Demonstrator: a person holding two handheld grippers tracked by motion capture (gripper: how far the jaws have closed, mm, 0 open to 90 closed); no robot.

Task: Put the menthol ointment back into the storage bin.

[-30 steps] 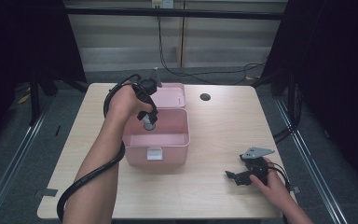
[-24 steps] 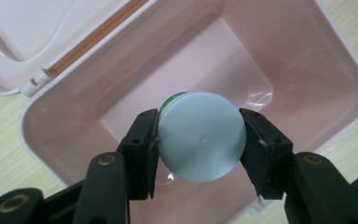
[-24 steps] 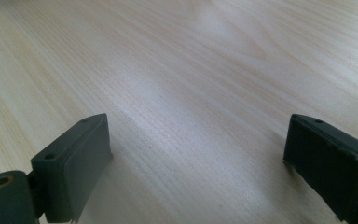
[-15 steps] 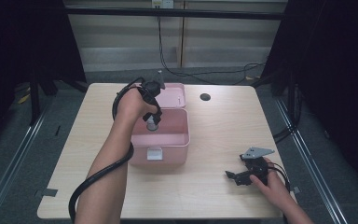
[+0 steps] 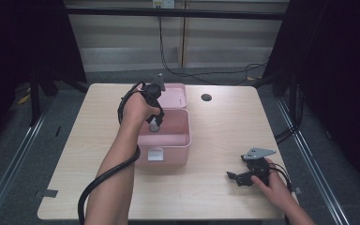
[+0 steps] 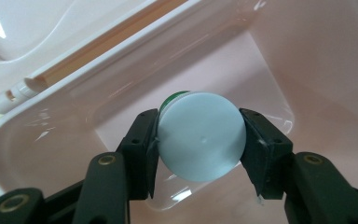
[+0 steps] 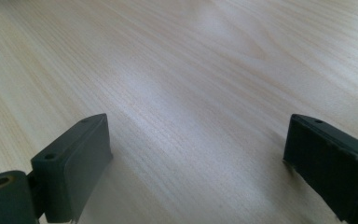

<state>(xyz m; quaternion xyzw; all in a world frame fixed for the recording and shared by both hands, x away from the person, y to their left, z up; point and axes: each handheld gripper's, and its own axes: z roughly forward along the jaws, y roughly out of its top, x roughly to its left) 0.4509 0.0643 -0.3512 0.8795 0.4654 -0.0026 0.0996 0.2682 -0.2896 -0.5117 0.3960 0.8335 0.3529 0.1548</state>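
A pink plastic box [image 5: 164,140] stands open in the middle of the wooden table [image 5: 215,126], its lid [image 5: 176,93] folded back. My left gripper [image 5: 153,124] points down into the box, shut on a small round container with a pale blue-white cap [image 6: 200,135] and a green edge behind it. Both pads press the cap's sides above the pink box floor [image 6: 270,70]. My right gripper [image 5: 234,178] rests low on the table at the front right, open, with bare wood between its fingers [image 7: 74,158].
A dark round hole [image 5: 206,97] marks the table behind and right of the box. A white latch [image 5: 155,153] sits on the box's front wall. Cables trail from both grippers. Black frame posts and dark curtains flank the table.
My left gripper has sunk with the capped container, from above the box's rim down into the box. The right gripper has kept still.
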